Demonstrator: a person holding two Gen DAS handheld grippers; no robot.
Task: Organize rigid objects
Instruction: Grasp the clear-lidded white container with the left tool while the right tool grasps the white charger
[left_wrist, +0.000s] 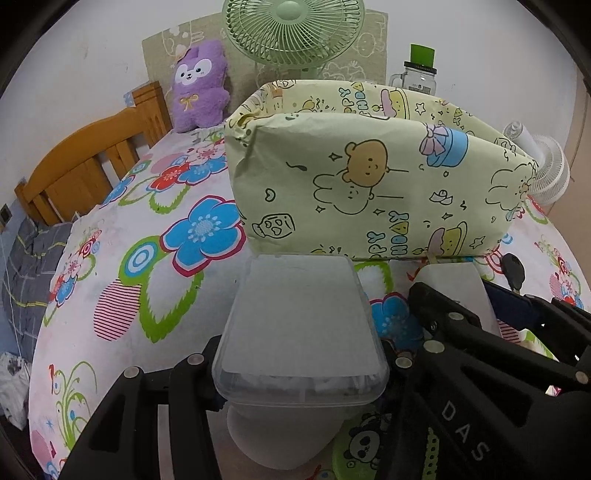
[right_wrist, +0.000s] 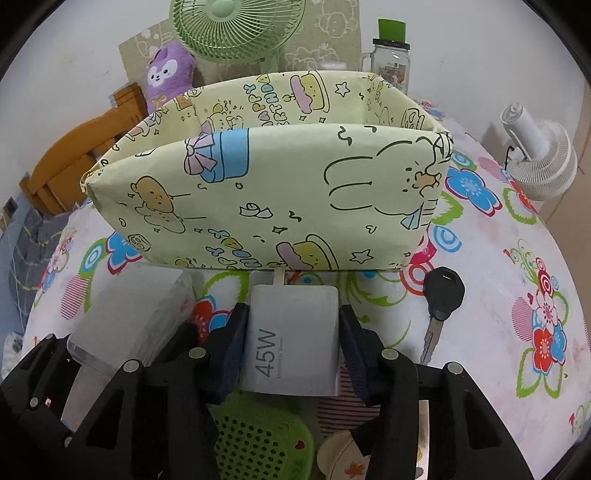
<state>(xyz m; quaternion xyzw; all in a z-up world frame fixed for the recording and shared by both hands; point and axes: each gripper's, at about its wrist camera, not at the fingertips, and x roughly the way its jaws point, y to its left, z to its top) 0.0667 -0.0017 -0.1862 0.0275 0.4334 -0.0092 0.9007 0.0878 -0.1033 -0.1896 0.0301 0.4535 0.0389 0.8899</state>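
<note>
Both grippers' fingers (right_wrist: 236, 343) clamp items just short of the box (right_wrist: 258, 192) wall.

**Box wall blocks the way ahead; open bedspread on both flanks**

The paper-wrapped box (right_wrist: 266, 192) stands directly ahead of both grippers, its near wall upright and close; its top is open. The white charger (right_wrist: 295, 339) lies just before that wall, prongs near its base, leaving almost no gap there. A black key (right_wrist: 441, 295) lies just right of the charger. The clear plastic container (left_wrist: 299, 325) fills the left side in front of the box. The floral bedspread (left_wrist: 122, 229) is bare to the left, up to the wooden bed frame (left_wrist: 85, 162). Right of the box, bare bedspread runs to a white fan (right_wrist: 543, 162). Behind the box stand a green fan (left_wrist: 293, 29), a purple plush (left_wrist: 201, 88) and a glass jar (left_wrist: 419, 77).
</note>
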